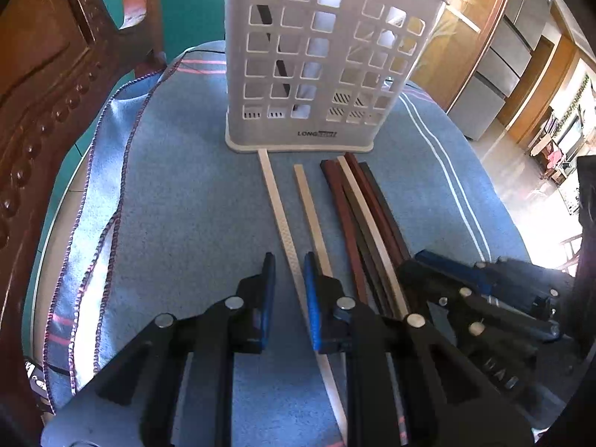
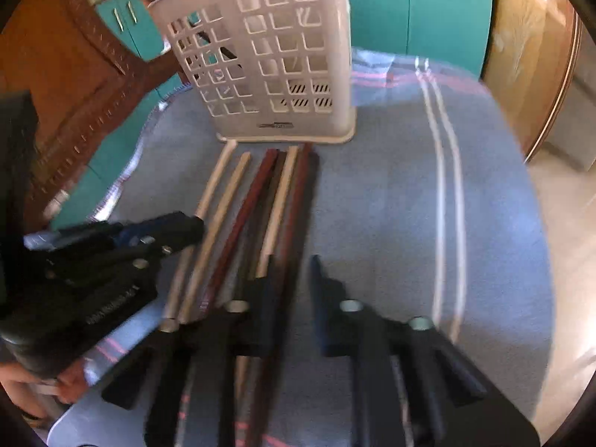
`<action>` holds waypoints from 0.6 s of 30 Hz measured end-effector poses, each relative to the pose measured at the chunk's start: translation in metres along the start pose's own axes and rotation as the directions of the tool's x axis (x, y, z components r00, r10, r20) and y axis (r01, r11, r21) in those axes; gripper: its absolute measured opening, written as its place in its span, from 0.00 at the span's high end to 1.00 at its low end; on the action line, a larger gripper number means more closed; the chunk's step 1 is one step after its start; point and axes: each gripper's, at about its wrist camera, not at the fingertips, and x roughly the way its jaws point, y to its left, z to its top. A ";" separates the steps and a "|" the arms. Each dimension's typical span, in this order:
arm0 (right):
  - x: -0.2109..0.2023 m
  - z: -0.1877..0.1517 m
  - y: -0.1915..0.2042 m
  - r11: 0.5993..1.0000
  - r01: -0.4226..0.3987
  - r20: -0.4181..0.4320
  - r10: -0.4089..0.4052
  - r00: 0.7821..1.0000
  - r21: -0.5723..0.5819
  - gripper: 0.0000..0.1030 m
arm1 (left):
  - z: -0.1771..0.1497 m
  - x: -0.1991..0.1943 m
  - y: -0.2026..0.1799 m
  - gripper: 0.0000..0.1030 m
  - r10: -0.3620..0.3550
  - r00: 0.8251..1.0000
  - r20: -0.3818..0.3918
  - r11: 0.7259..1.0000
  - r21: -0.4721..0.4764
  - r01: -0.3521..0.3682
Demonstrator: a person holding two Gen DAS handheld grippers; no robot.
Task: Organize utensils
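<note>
A few sticks are already standing in the pale perforated plastic caddy [image 1: 316,59]. Seven cream and brown chopsticks [image 1: 357,216] are lying before it. Left gripper [image 1: 289,279] and right gripper [image 2: 292,279] are hovering open, empty.

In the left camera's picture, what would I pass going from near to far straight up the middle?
The left gripper, open, its fingers either side of a pale chopstick → the blue cloth → the white slotted utensil holder with a dark chopstick already inside → teal cabinets.
</note>
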 end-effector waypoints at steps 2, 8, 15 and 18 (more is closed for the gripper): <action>-0.001 0.000 -0.003 1.000 0.003 0.002 -0.003 1.000 0.014 0.89 | -0.002 -0.002 0.000 0.84 0.001 1.000 0.001 1.000 0.001 -0.001; -0.015 -0.005 -0.015 0.992 0.111 0.045 -0.114 0.993 0.057 0.89 | 0.001 -0.001 -0.002 0.84 -0.004 1.000 0.005 1.000 -0.017 0.004; -0.011 0.002 -0.027 0.992 0.078 0.028 -0.081 0.996 0.096 0.86 | 0.000 0.000 -0.009 0.84 0.003 1.000 0.000 1.000 0.002 -0.003; -0.008 0.001 -0.027 0.990 0.088 0.019 -0.090 0.996 0.110 0.82 | 0.000 0.000 -0.013 0.84 0.010 1.000 0.002 1.000 0.012 -0.010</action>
